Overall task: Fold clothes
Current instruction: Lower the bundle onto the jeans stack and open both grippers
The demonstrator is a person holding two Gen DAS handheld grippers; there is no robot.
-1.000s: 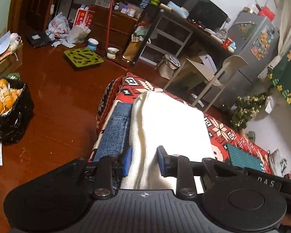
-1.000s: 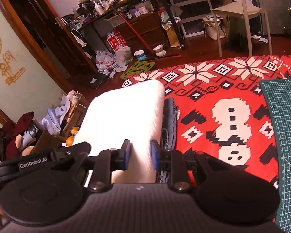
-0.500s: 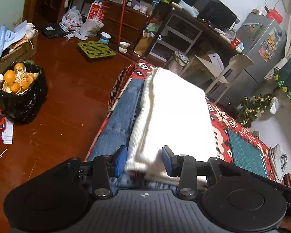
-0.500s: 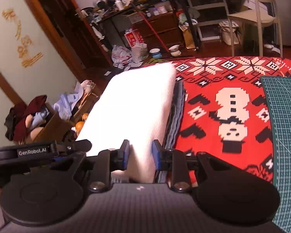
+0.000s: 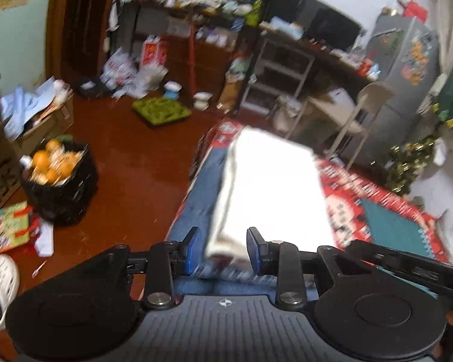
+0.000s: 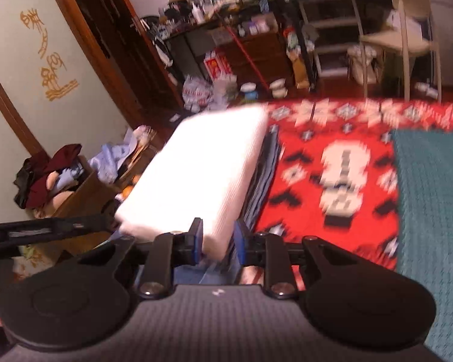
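**White knit garment lies folded on blue jeans as both grippers stand at its near edge**

The white knit garment (image 5: 271,187), already folded into a neat thick rectangle, lies on top of folded blue jeans (image 5: 202,181) at the corner of a table covered with a red patterned cloth (image 6: 332,138). A green cutting mat (image 6: 432,187) lies further along the table.

The left gripper (image 5: 222,249) has its jaws partly apart and closing, with the near edge of the white garment just ahead of the gap; its blue pads do not appear to press on the fabric, though blur makes this hard to confirm. The right gripper (image 6: 217,242) is narrower and also closing, with the garment's near corner between its pads; whether they are already pinching it cannot be told for certain.

Judging by the tidy stack, the folding of these two pieces looks essentially complete. What seems left is a final straightening or a move of the stack. A box of loose clothes (image 6: 54,175) on the floor suggests more may await.
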